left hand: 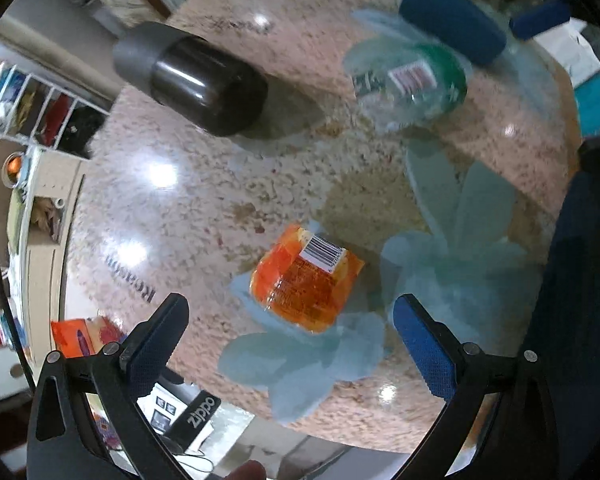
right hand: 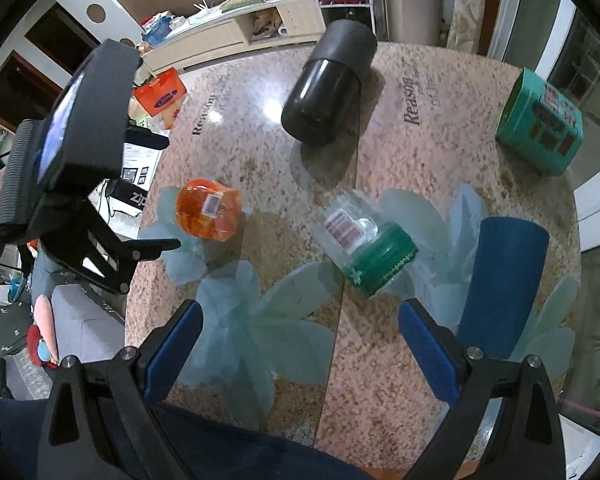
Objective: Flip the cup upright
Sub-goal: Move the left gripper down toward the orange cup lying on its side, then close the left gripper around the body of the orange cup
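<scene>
Speckled pink-beige granite forms the round tabletop (right hand: 440, 160), overlaid with pale blue flower decals and printed lettering. Three cups are seen lying on their sides on it. A clear plastic cup with an orange printed wrap and barcode label (left hand: 306, 280) lies near the left gripper (left hand: 290, 344), whose blue-padded fingers (left hand: 424, 350) are spread wide above the table with nothing between them; the cup is seen just beyond the gap. A clear plastic cup with a green band and a red-striped label (right hand: 366, 246) lies near the table's middle, ahead of the right gripper (right hand: 300, 344). The right gripper's fingers are likewise held wide apart and grip nothing. A dark glossy cylindrical tumbler with a grey matte sleeve (right hand: 328, 88) lies farther back, well apart from both clear cups. A teal printed tin box (right hand: 540, 128) stands near the table's far edge. A cluttered shelf unit (right hand: 236, 28) is visible behind the table.
</scene>
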`<state>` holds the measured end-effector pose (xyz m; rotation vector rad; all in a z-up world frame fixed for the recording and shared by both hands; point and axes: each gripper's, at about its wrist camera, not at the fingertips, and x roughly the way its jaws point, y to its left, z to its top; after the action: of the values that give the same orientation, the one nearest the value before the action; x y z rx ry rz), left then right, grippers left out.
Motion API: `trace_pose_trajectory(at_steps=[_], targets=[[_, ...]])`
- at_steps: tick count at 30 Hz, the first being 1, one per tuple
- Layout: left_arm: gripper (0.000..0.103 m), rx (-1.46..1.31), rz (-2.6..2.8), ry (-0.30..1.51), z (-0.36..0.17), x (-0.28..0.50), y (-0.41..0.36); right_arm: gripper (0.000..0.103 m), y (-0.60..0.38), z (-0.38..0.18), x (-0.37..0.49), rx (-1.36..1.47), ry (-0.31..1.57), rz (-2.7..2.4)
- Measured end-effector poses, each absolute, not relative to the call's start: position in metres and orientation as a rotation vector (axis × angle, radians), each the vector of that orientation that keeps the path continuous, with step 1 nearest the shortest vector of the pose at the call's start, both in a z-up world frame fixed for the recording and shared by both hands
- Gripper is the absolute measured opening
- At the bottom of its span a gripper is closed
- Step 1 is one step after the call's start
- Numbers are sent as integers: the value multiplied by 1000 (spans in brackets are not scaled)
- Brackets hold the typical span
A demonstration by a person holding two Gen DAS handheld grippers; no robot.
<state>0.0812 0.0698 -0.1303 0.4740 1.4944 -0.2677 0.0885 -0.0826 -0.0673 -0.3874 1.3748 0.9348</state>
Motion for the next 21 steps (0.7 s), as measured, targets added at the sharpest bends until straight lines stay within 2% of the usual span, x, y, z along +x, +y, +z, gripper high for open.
trace_pose_trajectory(at_steps=[9, 21], targets=[[103, 595, -345, 1544, -173, 93, 67, 98, -83, -78, 105, -326, 1367, 945], [103, 573, -373, 1613, -214, 93, 74, 98, -80, -83, 113, -307, 1390, 944]])
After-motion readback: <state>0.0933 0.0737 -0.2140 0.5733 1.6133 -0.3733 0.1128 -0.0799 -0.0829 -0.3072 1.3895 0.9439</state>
